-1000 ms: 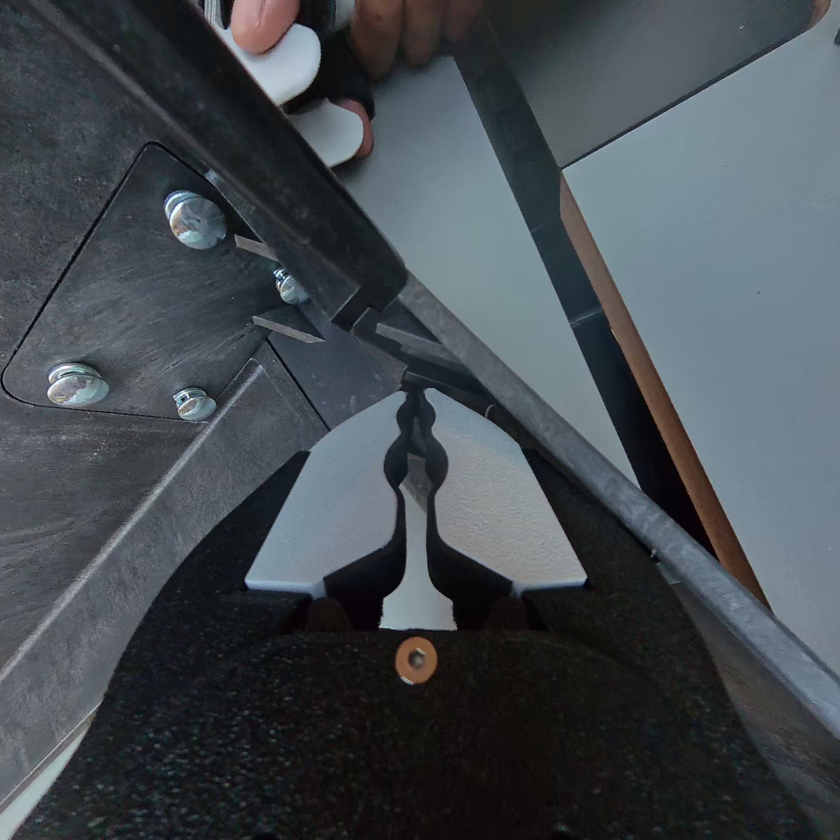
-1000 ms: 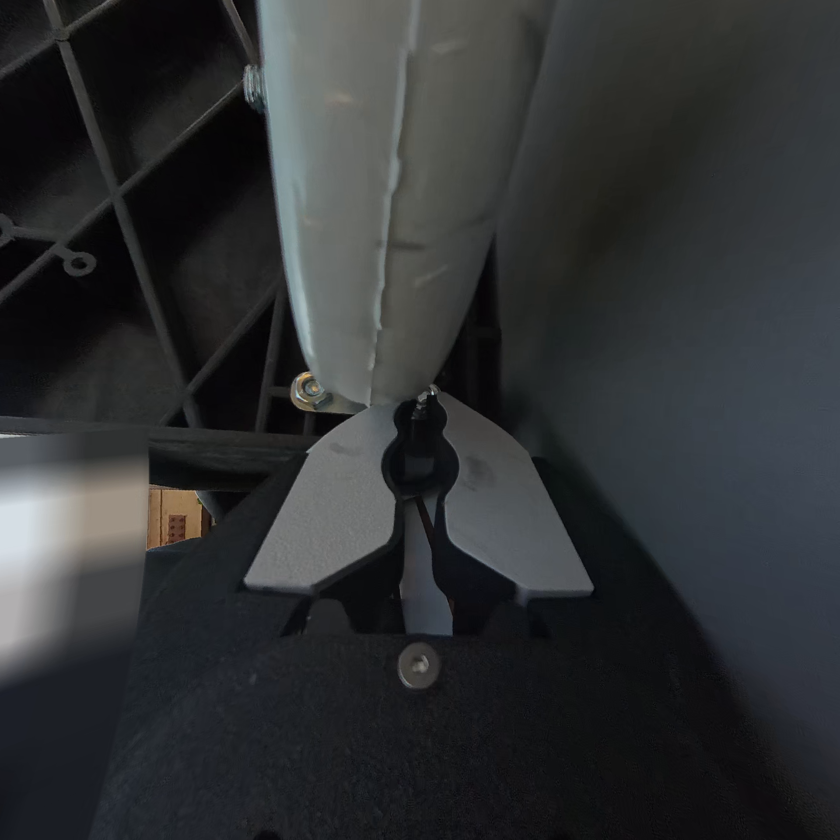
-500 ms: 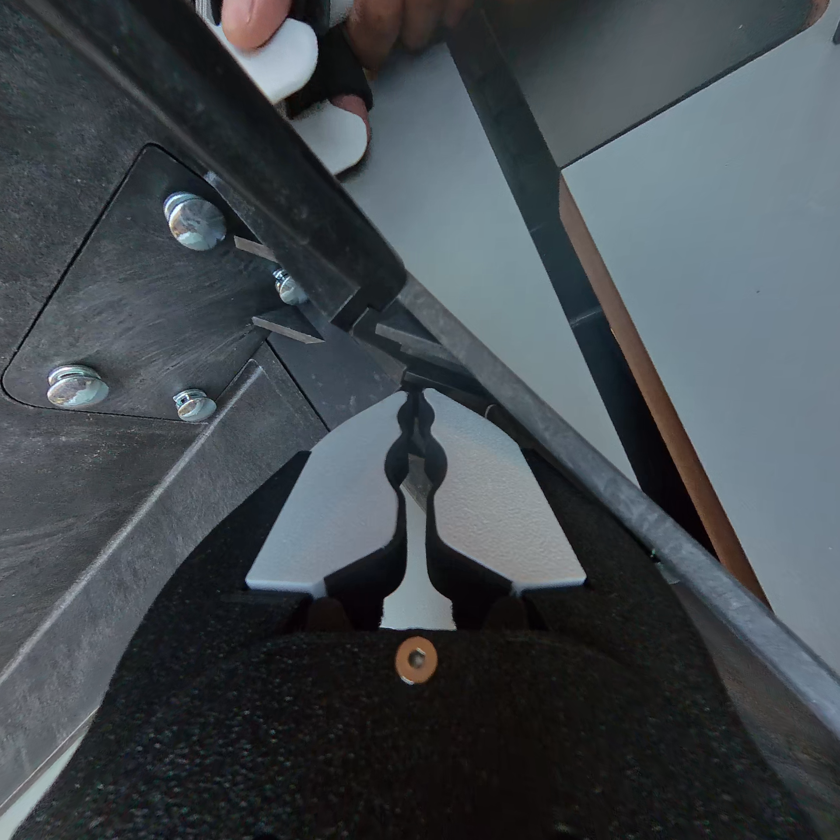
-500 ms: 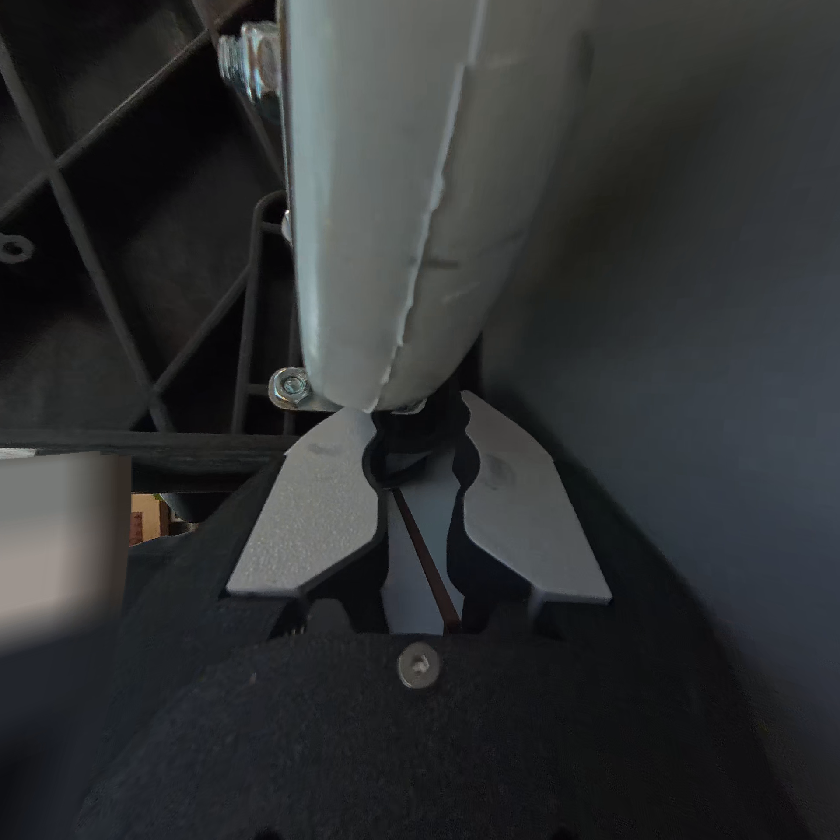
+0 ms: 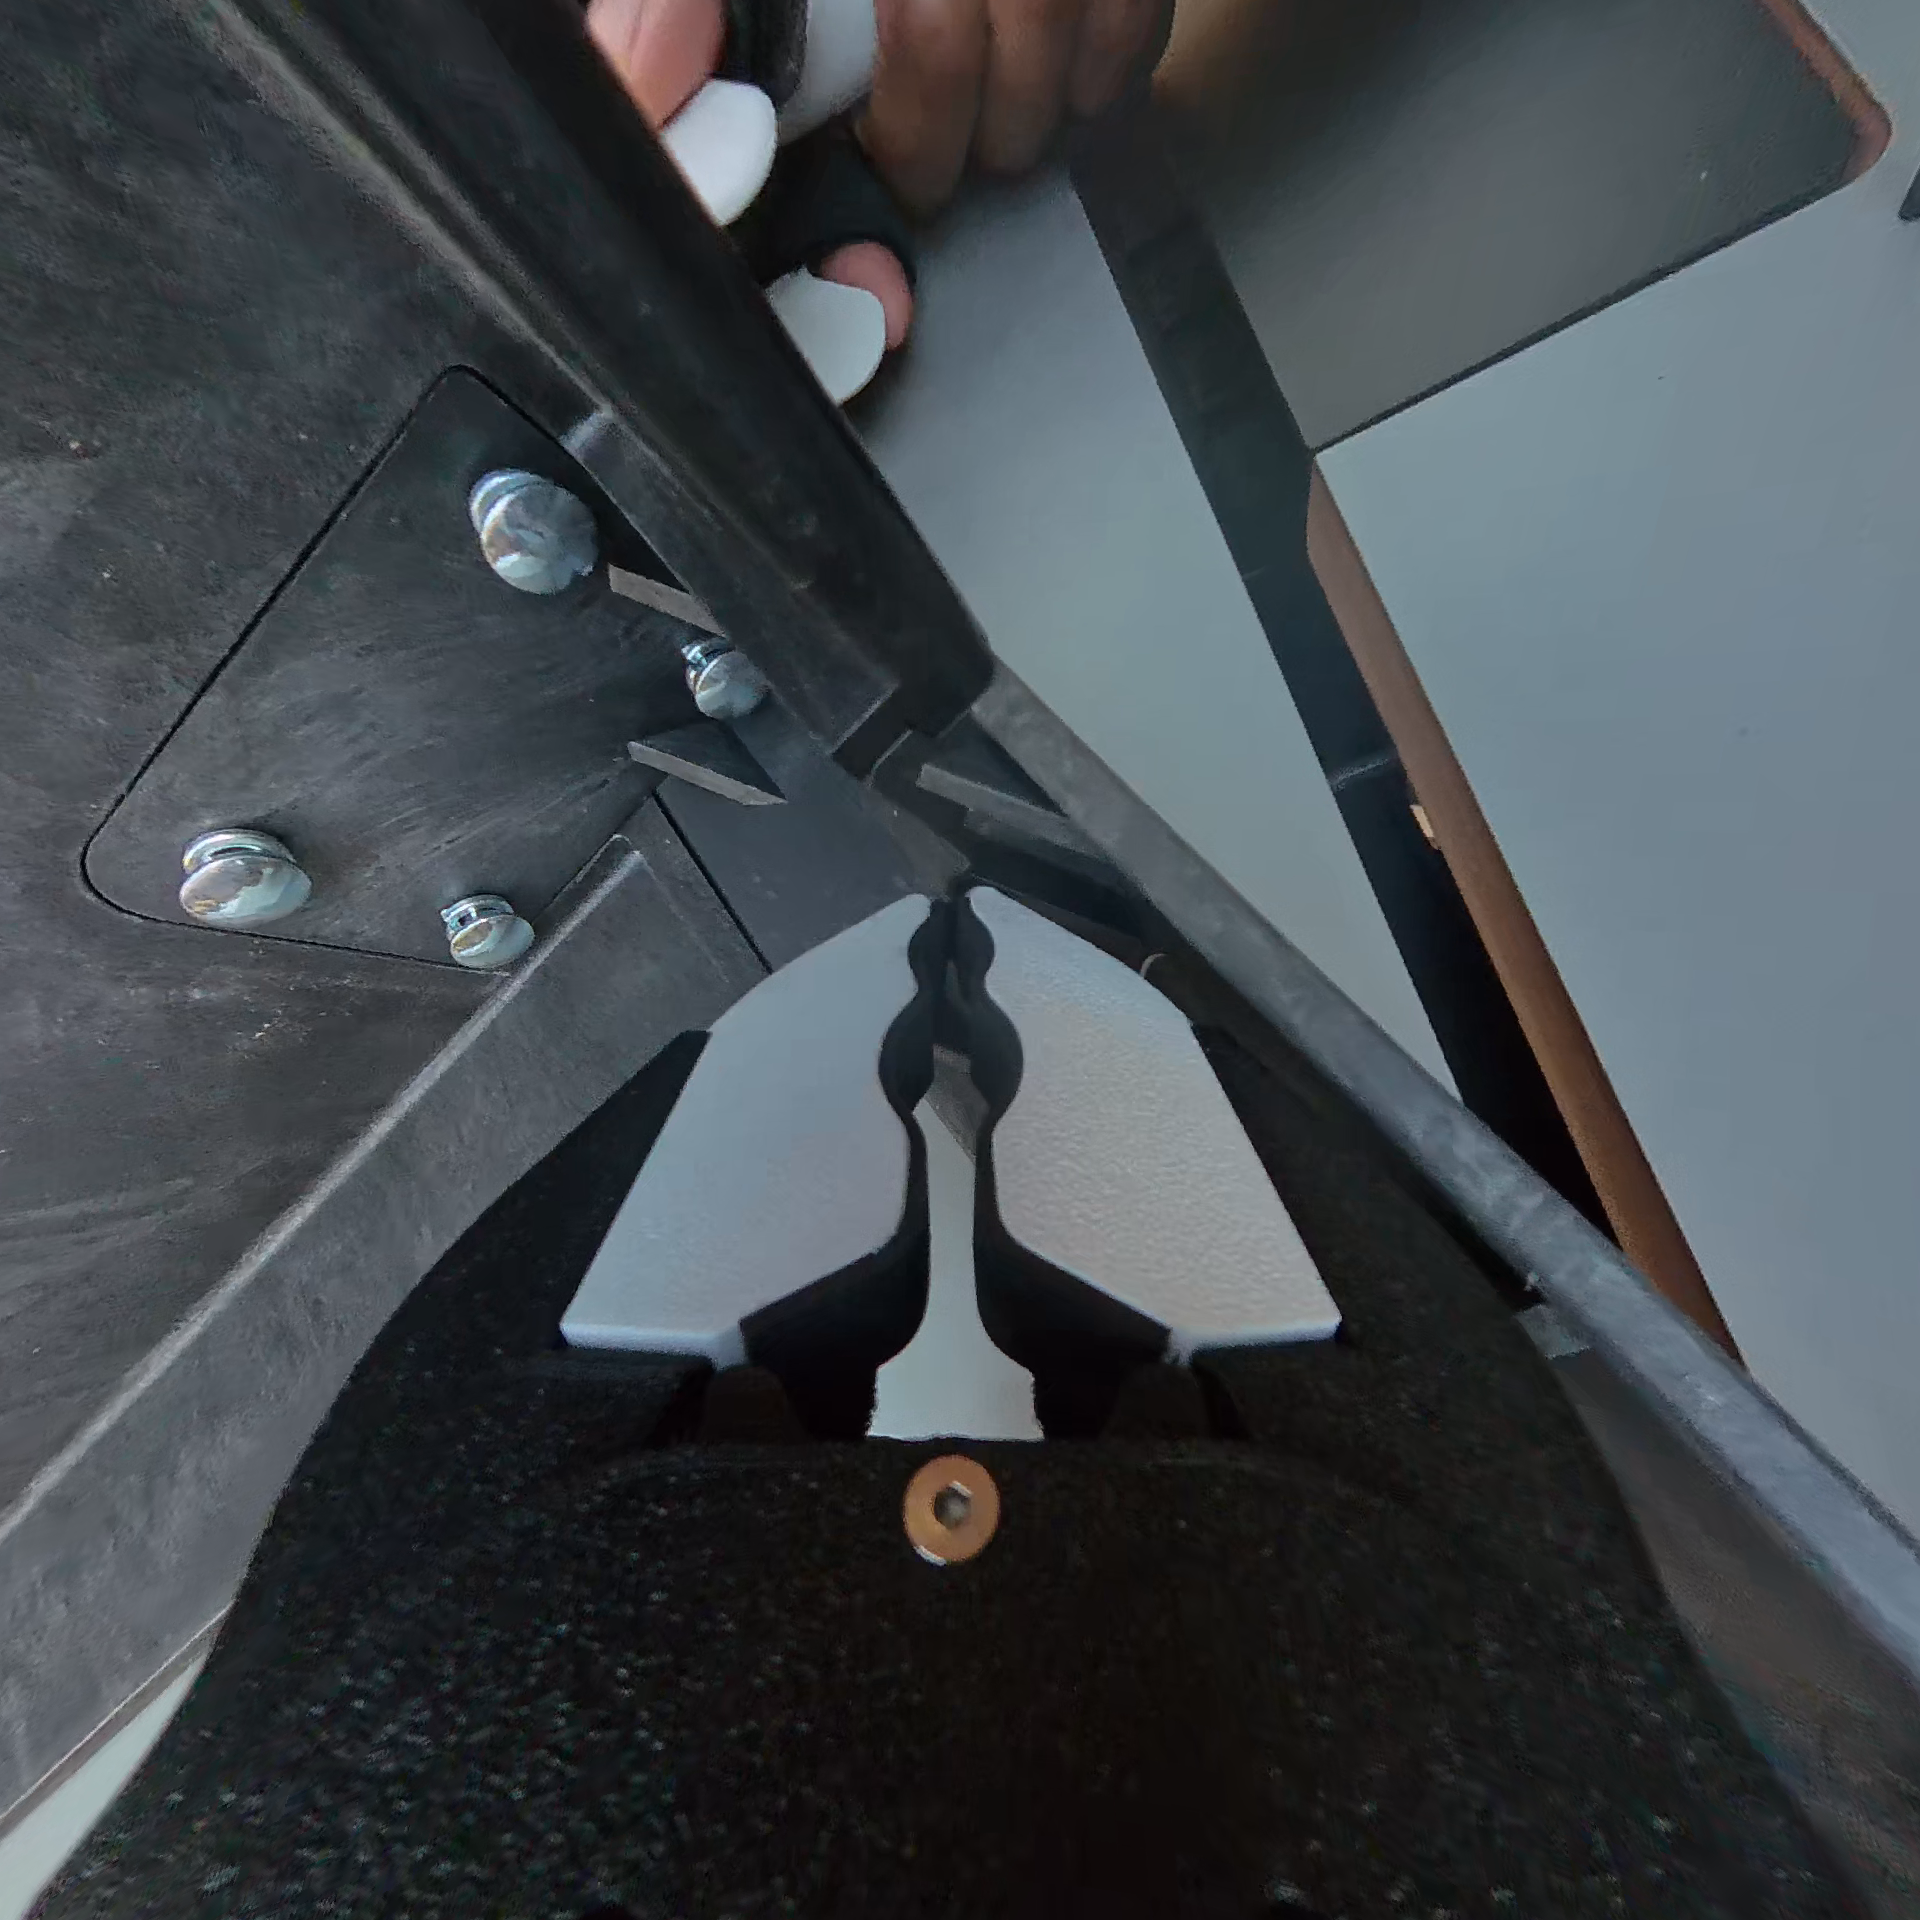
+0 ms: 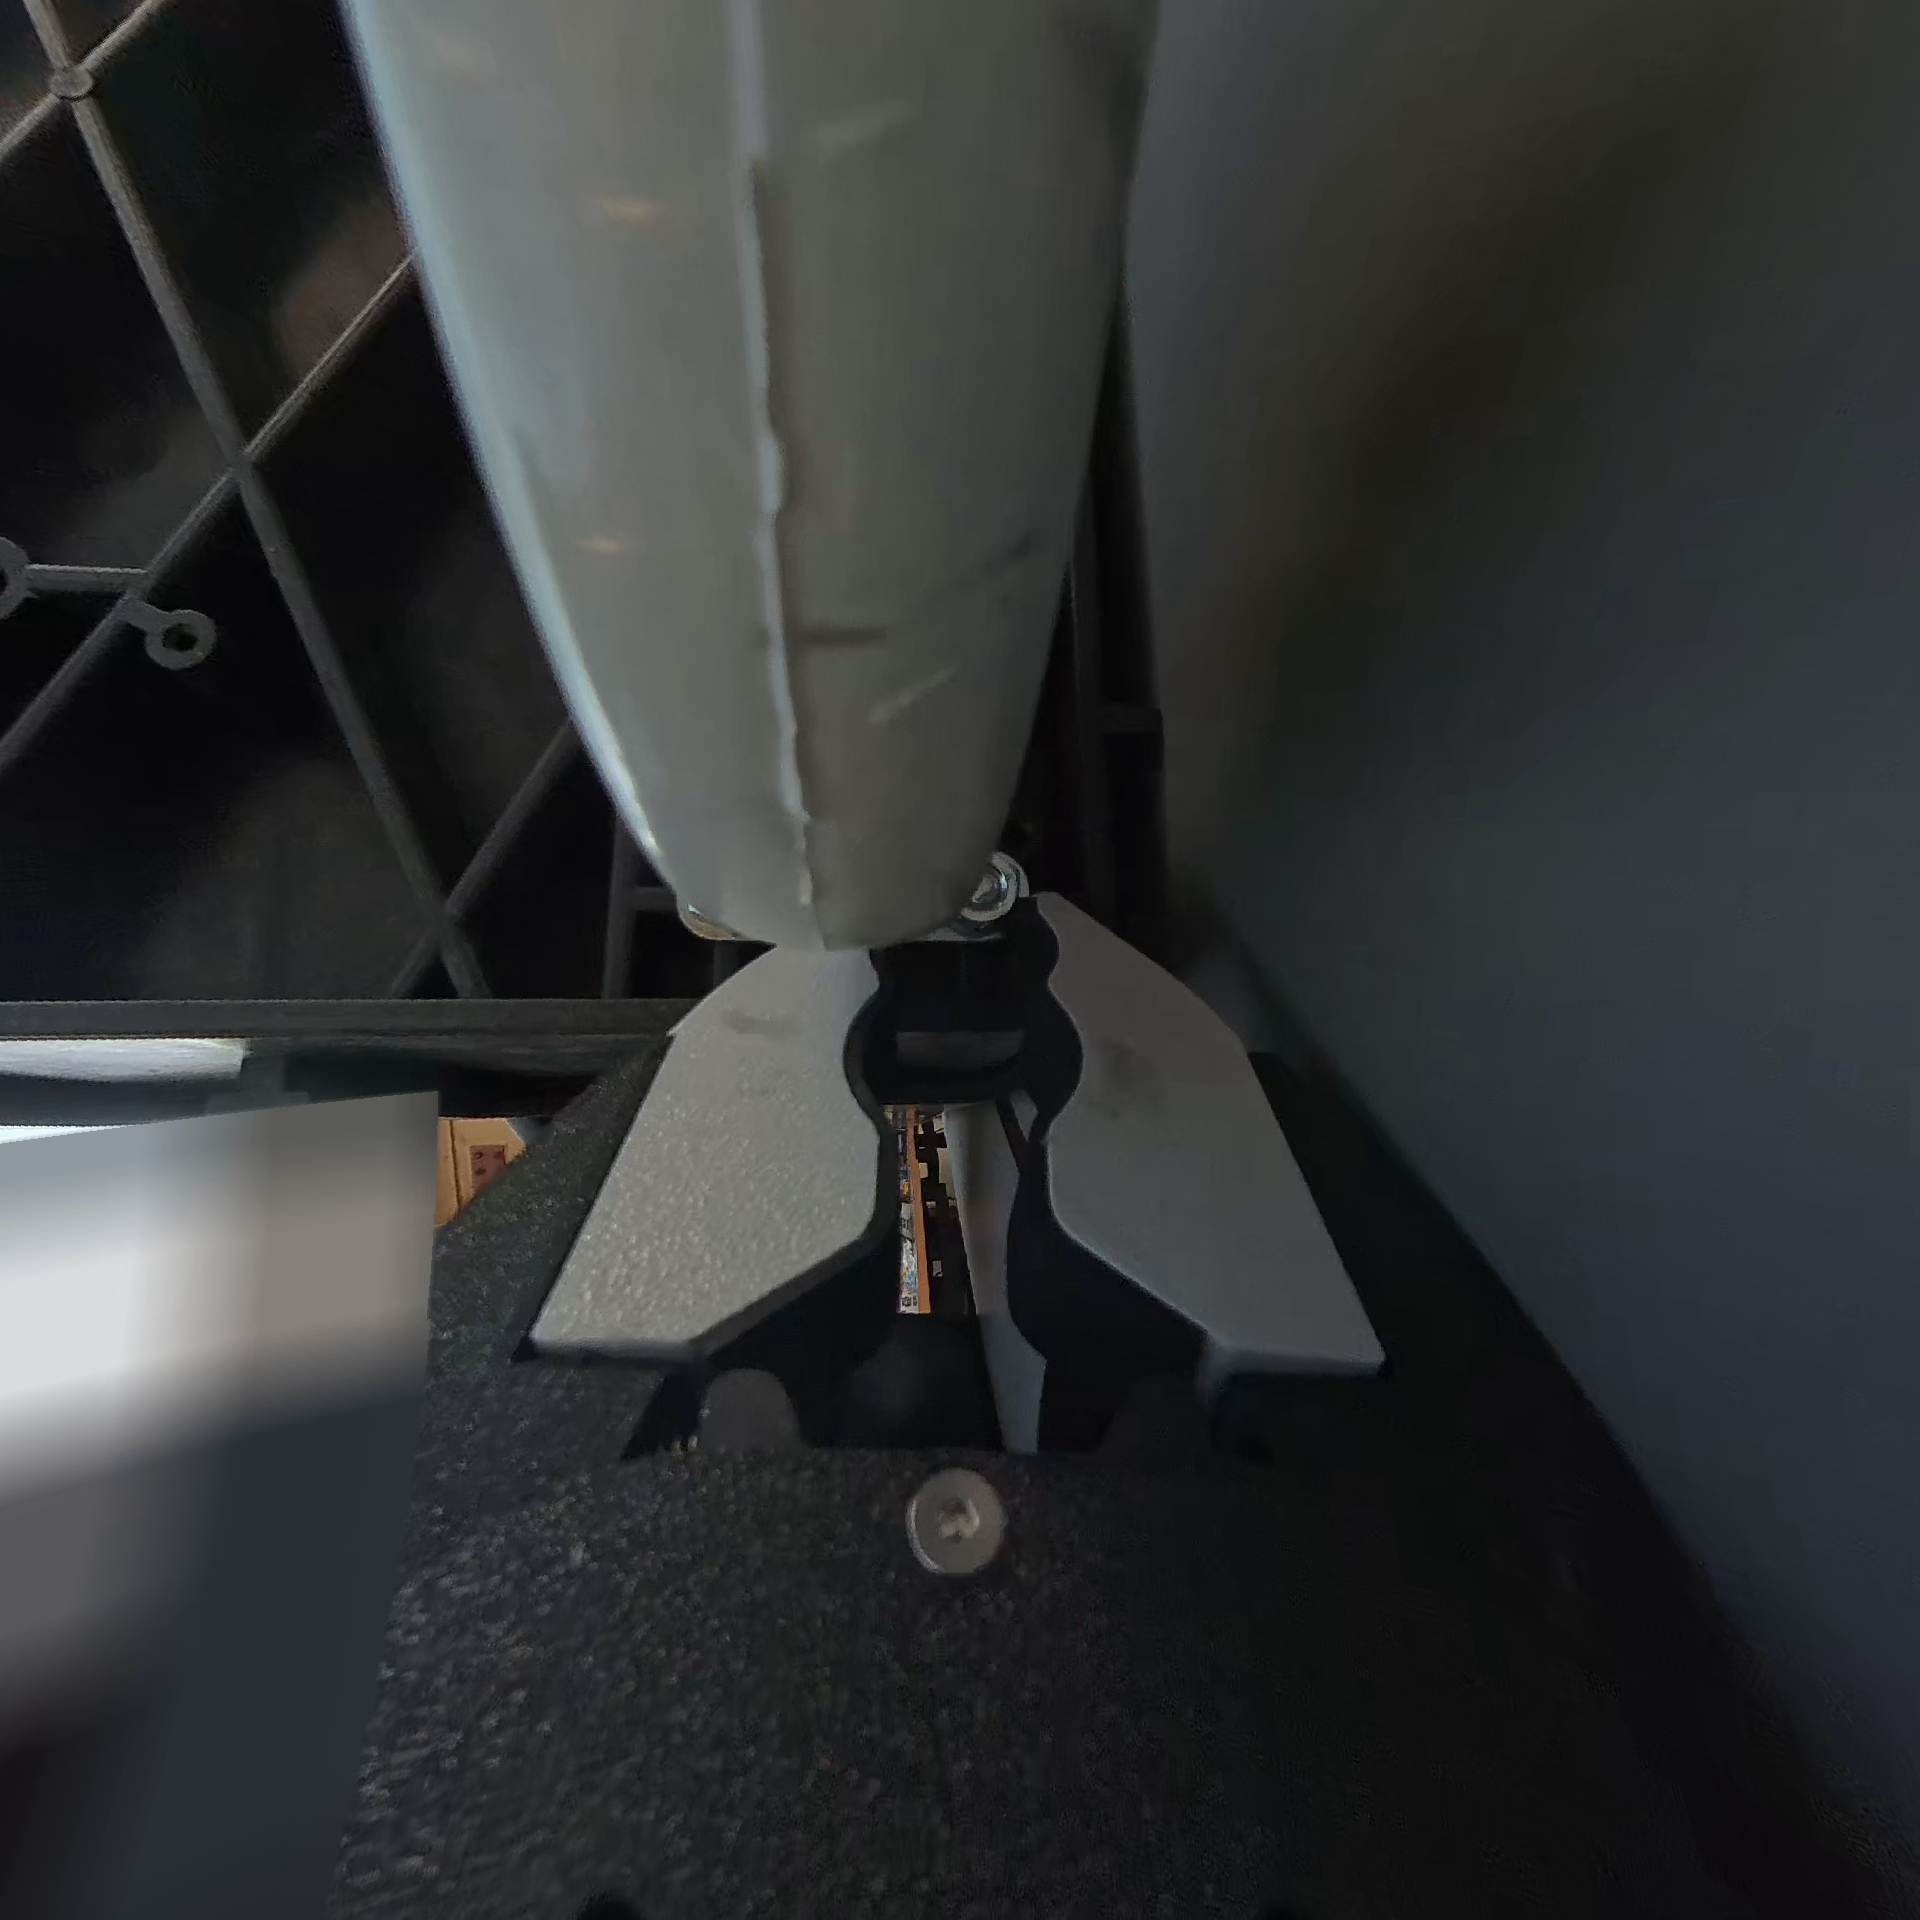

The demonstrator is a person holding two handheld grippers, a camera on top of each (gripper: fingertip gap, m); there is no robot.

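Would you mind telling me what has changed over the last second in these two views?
The right gripper opened, then partly narrowed again, shifting under the grey leg; its jaws now stand apart around a dark part by a bolt. In the left view the hand moved slightly up. The left gripper stayed shut at the black frame.

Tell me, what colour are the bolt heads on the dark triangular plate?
Shiny silver bolt heads, clearest in the left wrist view.

Left gripper (image 5: pixel 951 914) — jaws closed, tips against the edge of a black panel (image 5: pixel 260 1091), just right of its triangular plate (image 5: pixel 395 748) with four silver screws. Right gripper (image 6: pixel 961 966) — jaws apart at the foot of a grey tube (image 6: pixel 727 416), beside a silver bolt (image 6: pixel 992 894).
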